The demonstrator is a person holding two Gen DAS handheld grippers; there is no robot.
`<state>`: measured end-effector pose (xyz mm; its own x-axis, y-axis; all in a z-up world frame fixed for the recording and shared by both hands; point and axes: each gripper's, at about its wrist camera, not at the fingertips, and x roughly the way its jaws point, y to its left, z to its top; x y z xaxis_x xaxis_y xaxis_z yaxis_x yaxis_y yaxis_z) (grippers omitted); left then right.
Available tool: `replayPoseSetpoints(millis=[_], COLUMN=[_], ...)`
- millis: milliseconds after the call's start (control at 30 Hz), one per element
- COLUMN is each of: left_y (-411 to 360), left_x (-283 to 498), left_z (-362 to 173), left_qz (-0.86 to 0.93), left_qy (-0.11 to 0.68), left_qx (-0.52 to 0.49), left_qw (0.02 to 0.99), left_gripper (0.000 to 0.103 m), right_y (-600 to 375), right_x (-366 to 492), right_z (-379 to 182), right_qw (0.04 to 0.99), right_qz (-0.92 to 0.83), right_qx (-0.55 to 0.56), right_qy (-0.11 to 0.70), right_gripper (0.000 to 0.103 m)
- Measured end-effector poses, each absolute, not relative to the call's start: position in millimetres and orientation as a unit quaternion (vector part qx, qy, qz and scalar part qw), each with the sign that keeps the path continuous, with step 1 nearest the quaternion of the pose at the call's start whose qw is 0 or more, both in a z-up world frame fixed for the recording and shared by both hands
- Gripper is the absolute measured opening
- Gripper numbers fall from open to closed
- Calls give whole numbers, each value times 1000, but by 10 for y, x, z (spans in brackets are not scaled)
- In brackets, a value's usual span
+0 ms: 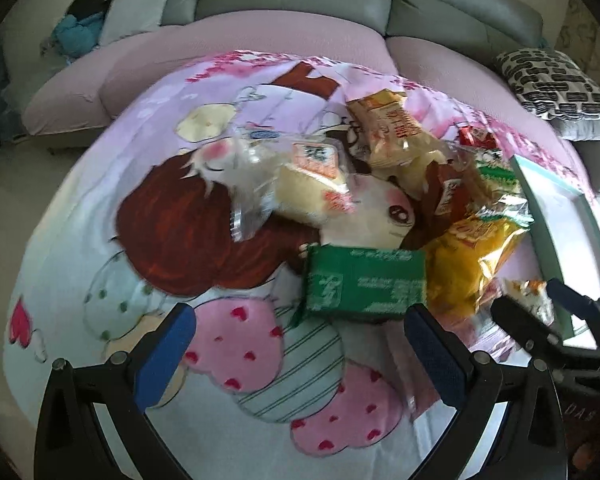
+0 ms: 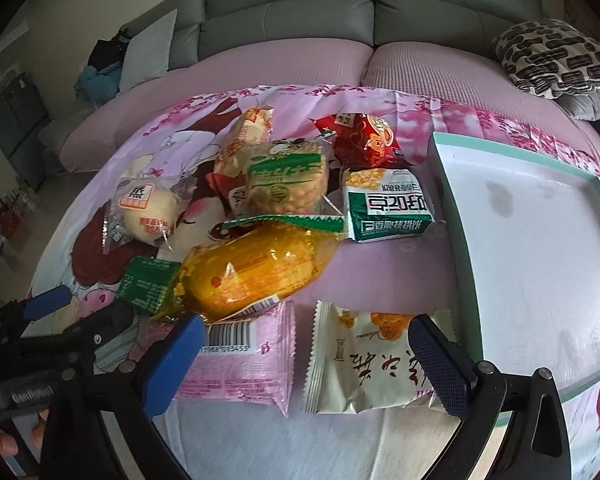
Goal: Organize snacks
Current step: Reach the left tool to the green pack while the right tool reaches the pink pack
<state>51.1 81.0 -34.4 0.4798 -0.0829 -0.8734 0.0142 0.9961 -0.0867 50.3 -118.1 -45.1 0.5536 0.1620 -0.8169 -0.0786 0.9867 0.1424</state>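
Snacks were heaped on a cartoon-print cloth (image 2: 112,128) over a low table, w/ a pale tray (image 2: 532,240) at the right edge; nothing was seen inside it. Nearest the right gripper (image 2: 304,360) a cream packet (image 2: 364,360) lay flat between its spread blue pads, directly ahead and below, long axis running roughly away from the camera, tray just to its right. A pink packet (image 2: 244,356) lay just beside it on the left, partly under a yellow bag (image 2: 256,272). Right jaws were held wide, gripping nothing. Left gripper (image 1: 300,344) was likewise spread and empty, w/ a green packet (image 1: 364,280) just beyond its tips, long axis crosswise. Right hand was judged nearer to tray, so cream packet was prob. the next pick. Further back: bun in clear wrap (image 2: 148,208), red pouch (image 2: 360,140), green-white packet (image 2: 388,208).
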Motion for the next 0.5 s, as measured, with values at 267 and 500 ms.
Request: replayPoseSetpoints(millis=[267,500], left_y=[592,541], left_x=[739,861], left_z=[-468,-558], left_qz=[-61,-50], left_qy=[530,536], left_qx=[-23,-12], left_qw=[846,843], left_gripper=[103,98], right_y=[-1276,-1269], right_x=[493,495], right_z=[-442,-462], right_qw=[883,882], right_qz=[54,55], right_qx=[56,55], right_qy=[463,464], right_gripper=[103,103])
